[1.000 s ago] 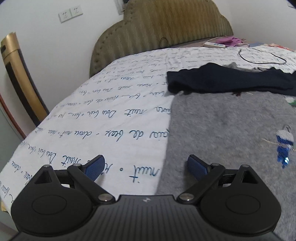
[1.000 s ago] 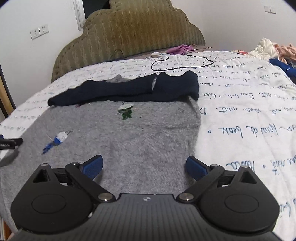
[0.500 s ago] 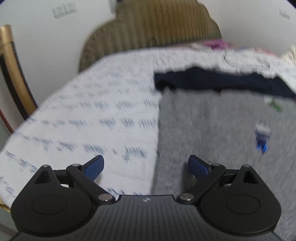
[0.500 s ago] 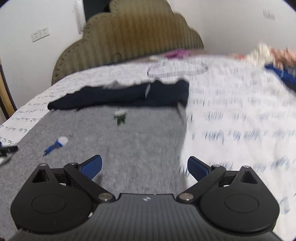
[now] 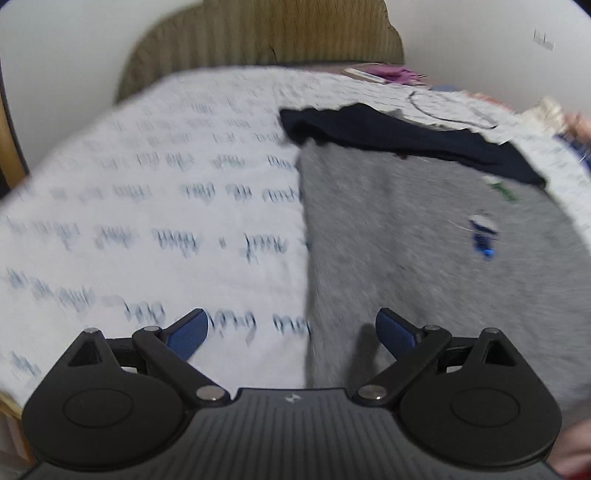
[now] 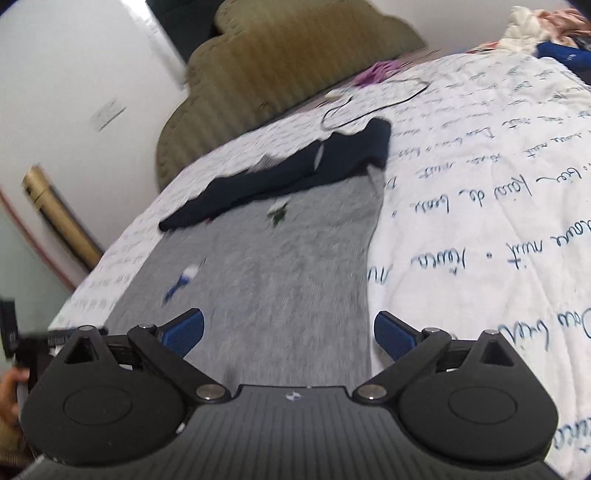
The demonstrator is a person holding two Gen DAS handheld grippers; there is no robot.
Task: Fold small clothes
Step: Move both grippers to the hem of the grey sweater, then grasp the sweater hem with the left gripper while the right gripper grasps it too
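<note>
A grey knit garment [image 5: 424, 251] with small embroidered figures lies flat on the bed, its navy part [image 5: 399, 136] folded across the far end. My left gripper [image 5: 291, 334] is open and empty, straddling the garment's left edge near its near end. In the right wrist view the grey garment [image 6: 280, 266] and navy part [image 6: 295, 170] show too. My right gripper [image 6: 290, 332] is open and empty over the garment's right edge. The left gripper's tip [image 6: 22, 339] shows at the far left.
The bed has a white sheet with blue handwriting [image 6: 480, 221] and an olive padded headboard [image 6: 280, 70]. A black cable [image 6: 373, 103], a purple cloth [image 6: 376, 70] and a pile of clothes [image 6: 546, 33] lie at the far side. A gold-framed chair [image 6: 62, 221] stands by the left edge.
Both views have swung and blurred: the left gripper turned right and rose, the right gripper tilted and shifted toward the garment's right edge. Both stayed open. The garment has not moved.
</note>
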